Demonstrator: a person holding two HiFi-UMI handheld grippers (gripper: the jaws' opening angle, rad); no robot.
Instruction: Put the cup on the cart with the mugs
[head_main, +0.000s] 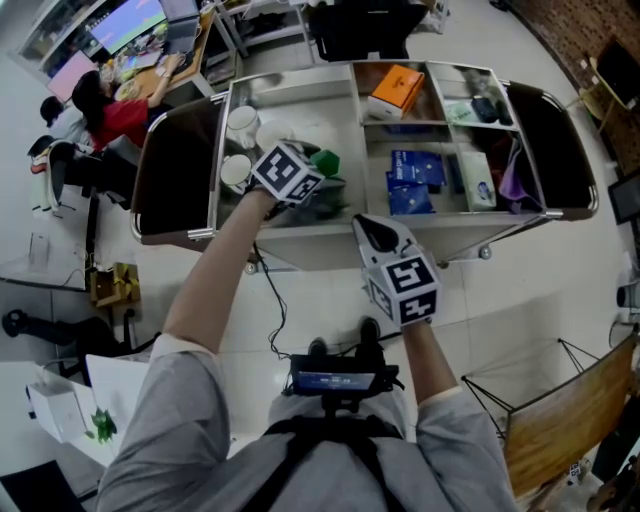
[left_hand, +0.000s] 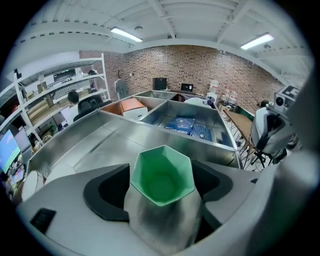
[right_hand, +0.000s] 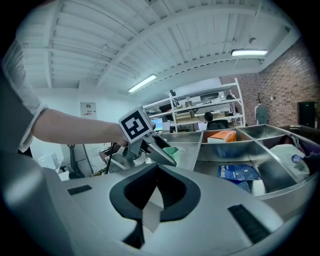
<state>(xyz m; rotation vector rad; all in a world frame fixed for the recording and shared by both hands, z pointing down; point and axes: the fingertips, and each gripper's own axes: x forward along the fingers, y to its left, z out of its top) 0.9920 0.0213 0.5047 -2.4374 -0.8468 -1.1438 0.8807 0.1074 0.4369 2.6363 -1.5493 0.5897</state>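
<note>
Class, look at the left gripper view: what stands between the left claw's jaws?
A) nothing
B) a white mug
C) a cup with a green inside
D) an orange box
C: the left gripper view shows a grey, faceted cup with a green inside standing between the jaws of the left claw.

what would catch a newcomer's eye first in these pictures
The green faceted cup stands out most, between the jaws of the left gripper over the left bay of the steel cart, near the white mugs. Next comes the right gripper, jaws together on nothing, held short of the cart's front edge, and the orange box in a back bay.
</note>
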